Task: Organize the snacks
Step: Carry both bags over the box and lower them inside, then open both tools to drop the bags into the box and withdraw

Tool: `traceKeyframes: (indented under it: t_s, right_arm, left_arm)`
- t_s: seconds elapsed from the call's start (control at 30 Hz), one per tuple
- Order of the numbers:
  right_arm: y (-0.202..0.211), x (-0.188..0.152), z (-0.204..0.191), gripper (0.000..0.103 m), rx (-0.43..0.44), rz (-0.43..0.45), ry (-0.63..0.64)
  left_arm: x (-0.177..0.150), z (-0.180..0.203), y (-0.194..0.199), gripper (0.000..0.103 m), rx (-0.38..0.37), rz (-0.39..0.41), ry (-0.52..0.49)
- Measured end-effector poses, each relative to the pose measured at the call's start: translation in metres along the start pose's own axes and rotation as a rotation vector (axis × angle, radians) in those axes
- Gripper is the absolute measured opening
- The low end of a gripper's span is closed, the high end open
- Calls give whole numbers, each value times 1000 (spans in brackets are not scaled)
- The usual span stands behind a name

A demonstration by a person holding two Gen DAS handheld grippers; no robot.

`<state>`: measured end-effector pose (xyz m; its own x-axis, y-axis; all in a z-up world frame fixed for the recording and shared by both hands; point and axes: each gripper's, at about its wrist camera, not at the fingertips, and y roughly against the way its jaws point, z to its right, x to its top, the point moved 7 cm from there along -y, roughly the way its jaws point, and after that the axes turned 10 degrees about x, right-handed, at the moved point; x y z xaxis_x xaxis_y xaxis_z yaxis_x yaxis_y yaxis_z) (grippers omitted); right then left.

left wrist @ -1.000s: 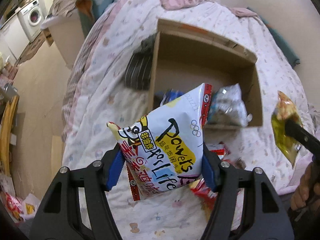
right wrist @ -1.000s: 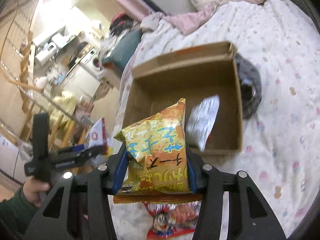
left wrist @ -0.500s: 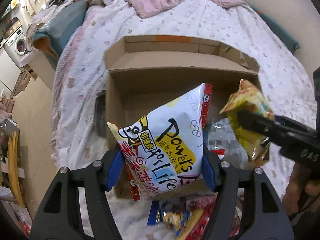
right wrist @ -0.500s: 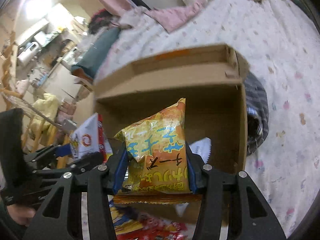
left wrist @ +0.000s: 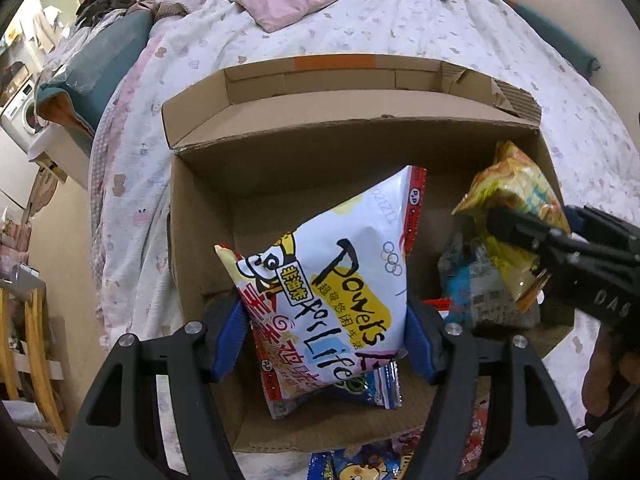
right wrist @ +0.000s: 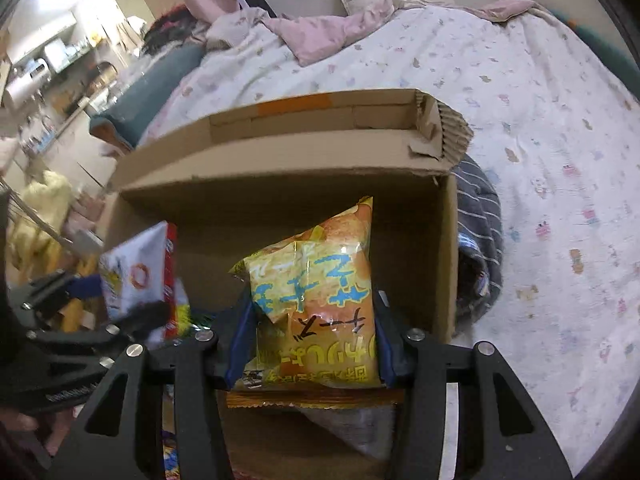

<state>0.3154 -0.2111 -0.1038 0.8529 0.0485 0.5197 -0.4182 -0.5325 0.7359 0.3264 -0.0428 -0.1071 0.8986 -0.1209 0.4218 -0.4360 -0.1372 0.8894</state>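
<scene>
cardboard box [left wrist: 200, 216] sits open on a bed covered by a white patterned quilt [left wrist: 360, 32], with a pink blanket [left wrist: 288, 4] bunched near the head of the bed. both grippers are over the box at once. the left gripper [left wrist: 326, 340] has a white snack bag [left wrist: 332, 292] printed with "powers for life" between its blue pads; its jaws have just been opening a little, yet in the left wrist view the pads look to be touching the bag's sides, and the bag's lower end hangs over a blue packet [left wrist: 376, 392] lying on the box floor. the right gripper [right wrist: 308, 344] is clamped on a yellow-orange chip bag [right wrist: 316, 304], the pads pressing its two sides, the bag standing upright above the box interior. from the left wrist view that same yellow-orange bag shows at the right side of the box, above a clear and silver packet [left wrist: 476, 300] that lies against the right wall. more snack packets [left wrist: 360, 464] lie on the quilt just outside the near wall of the box. a dark striped cloth [right wrist: 478, 240] is pressed against the outside of the box's right wall. part of a hand [left wrist: 608, 376] shows at the right edge of the left wrist view, holding the right tool
</scene>
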Motion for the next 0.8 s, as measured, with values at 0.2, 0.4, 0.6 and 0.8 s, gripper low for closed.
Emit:
traceKeyframes:
  t_s: [0.2, 0.4, 0.6, 0.8]
  right_arm:
    - [6, 7, -8, 54, 51, 35, -16]
    - [12, 8, -10, 54, 83, 52, -33]
    - [18, 13, -9, 57, 94, 67, -48]
    - [28, 18, -10, 78, 100, 104, -47]
  left_arm:
    - [0, -1, -1, 66, -32, 0, 27]
    - [4, -3, 9, 66, -19, 47, 18]
    - [8, -5, 11, 67, -26, 61, 46]
    - [10, -5, 17, 91, -40, 84, 67]
